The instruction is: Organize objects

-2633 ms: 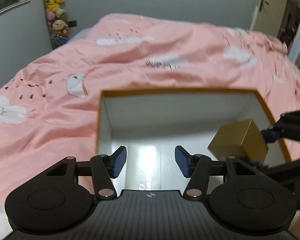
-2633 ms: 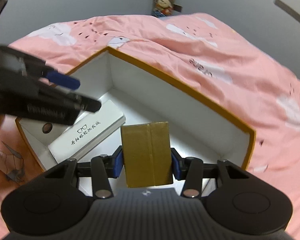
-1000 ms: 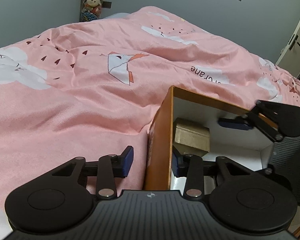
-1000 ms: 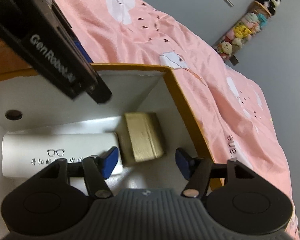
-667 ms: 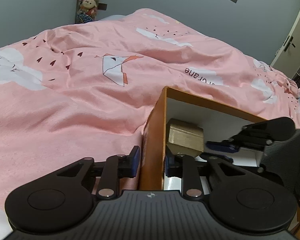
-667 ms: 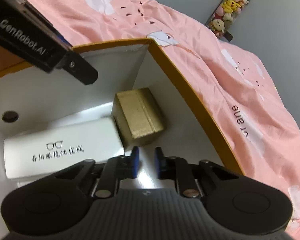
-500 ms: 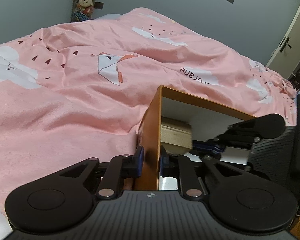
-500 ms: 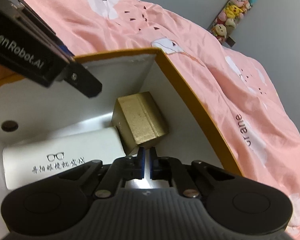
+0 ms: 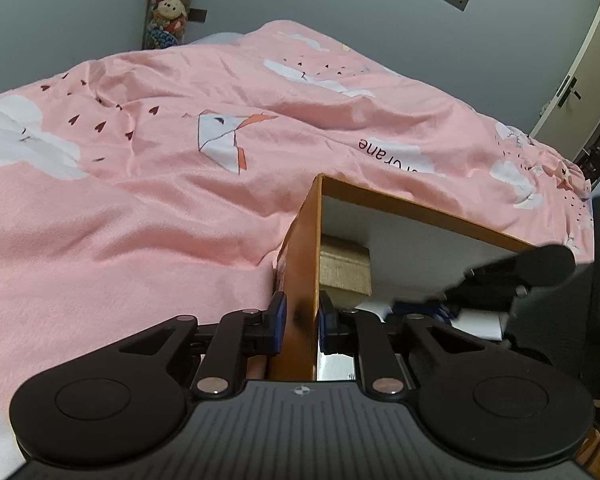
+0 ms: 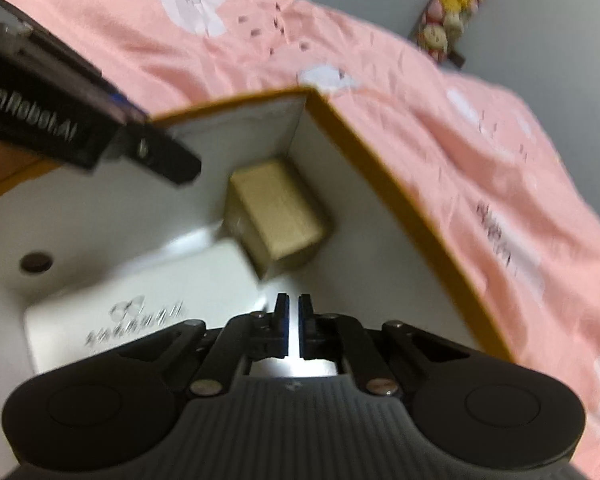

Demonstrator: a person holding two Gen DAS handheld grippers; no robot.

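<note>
- On the left, my left tongs [image 9: 299,322] are clamped on the near-left wall of the orange cardboard box with the white inside [image 9: 300,248], one blue pad outside and one inside.
- The box sits on the pink bedspread printed with clouds and hearts [image 9: 140,200], which covers the bed.
- Inside, the small gold cardboard box [image 10: 278,210] stands in the far corner, close against both walls there.
- The long white case with a glasses drawing and black lettering [image 10: 140,304] lies on the box floor, just near and left of the gold one; blur hides whether they touch.
- To the right, my right tongs [image 10: 293,326] hang over the box floor with the pads nearly together and nothing between them.
- Stuffed toys in a hanging column [image 9: 170,0] show on the far grey wall.
</note>
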